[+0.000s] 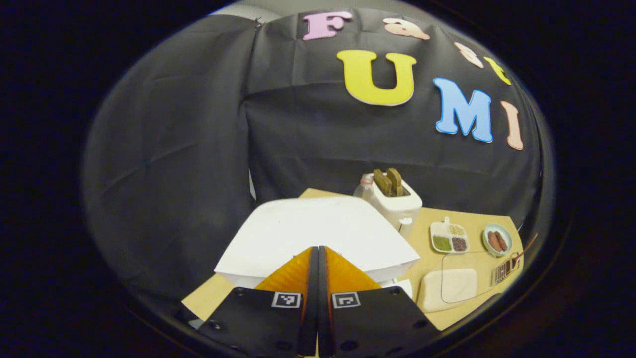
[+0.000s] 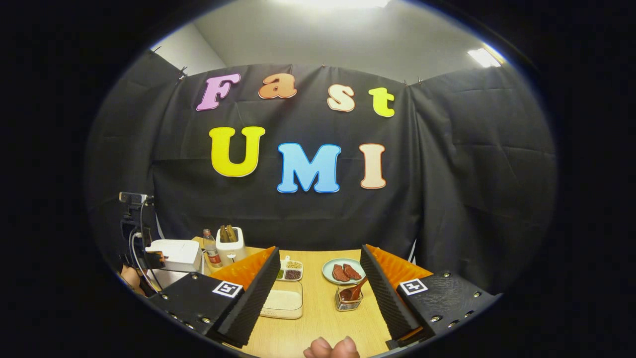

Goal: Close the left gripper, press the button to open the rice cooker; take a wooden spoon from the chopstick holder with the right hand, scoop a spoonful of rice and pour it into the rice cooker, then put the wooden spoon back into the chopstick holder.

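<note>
Fingers (image 1: 312,263) together over rice cooker (image 1: 318,233) lid.

the left claw (image 1: 318,258), fingers pressed together, sits over the white rice cooker (image 1: 318,238) lid. behind it stands a toaster (image 1: 397,201); a rice container (image 1: 449,286) rests on the counter (image 1: 427,238).

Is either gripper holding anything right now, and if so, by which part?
Nothing is held. The left gripper is shut with nothing between its fingers, over the rice cooker. The right gripper is open; the wooden spoon sits in the chopstick holder.
</note>
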`<state>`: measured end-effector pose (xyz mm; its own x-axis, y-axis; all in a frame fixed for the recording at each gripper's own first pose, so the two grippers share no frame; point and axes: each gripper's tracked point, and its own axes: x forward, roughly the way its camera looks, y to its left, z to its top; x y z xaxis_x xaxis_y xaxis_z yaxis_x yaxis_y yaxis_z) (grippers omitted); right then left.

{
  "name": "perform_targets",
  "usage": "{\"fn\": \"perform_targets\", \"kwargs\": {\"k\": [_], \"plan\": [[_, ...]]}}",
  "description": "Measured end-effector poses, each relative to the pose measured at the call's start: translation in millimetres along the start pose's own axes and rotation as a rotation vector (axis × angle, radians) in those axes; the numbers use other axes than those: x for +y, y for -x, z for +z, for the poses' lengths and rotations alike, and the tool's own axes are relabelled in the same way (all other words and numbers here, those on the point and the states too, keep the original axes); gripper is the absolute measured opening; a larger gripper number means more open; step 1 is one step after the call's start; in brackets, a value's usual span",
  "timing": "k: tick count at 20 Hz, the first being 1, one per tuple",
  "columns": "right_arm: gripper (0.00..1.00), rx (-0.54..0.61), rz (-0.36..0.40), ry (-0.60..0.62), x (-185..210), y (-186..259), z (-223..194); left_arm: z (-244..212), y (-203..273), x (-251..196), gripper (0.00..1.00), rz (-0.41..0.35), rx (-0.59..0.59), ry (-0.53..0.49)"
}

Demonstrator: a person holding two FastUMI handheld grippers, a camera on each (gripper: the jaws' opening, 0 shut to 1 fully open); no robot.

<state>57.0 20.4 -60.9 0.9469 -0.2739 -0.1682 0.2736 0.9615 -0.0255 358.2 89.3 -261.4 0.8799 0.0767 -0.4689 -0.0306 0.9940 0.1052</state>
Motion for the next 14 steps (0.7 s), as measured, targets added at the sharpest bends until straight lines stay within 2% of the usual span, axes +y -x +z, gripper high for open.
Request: {"fn": "perform_targets", "kwargs": {"k": [1, 4, 5, 10, 11, 13, 14], "plan": [[0.99, -0.001, -0.001, 0.0, -0.5, 1.1, 1.1, 15.5, 2.5, 2.1, 0.09, 0.008, -0.043, -0.004], [0.99, -0.011, -0.01, 0.007, -4.3, 6.9, 3.1, 50.6, 18.4, 2.9, 0.07, 0.003, -0.147, 0.04], [0.99, -0.011, -0.013, 0.009, -6.2, 8.0, 2.4, 52.9, 21.8, -0.1, 0.09, -0.015, -0.158, 0.06], [0.99, -0.011, -0.029, 0.003, -16.0, 7.1, 0.2, 73.8, 73.1, 8.9, 0.07, -0.08, -0.275, 0.145], [0.99, -0.014, -0.034, 0.001, -19.0, 5.2, 1.1, 74.7, 86.7, 11.0, 0.12, -0.091, -0.287, 0.158], [0.99, -0.013, -0.04, -0.012, -26.7, -0.2, -0.2, 75.4, 109.2, 18.9, 0.07, -0.089, -0.307, 0.17], [0.99, -0.01, -0.044, -0.023, -30.9, -4.0, -2.8, 75.0, 119.5, 18.4, 0.1, -0.099, -0.315, 0.176]]}}
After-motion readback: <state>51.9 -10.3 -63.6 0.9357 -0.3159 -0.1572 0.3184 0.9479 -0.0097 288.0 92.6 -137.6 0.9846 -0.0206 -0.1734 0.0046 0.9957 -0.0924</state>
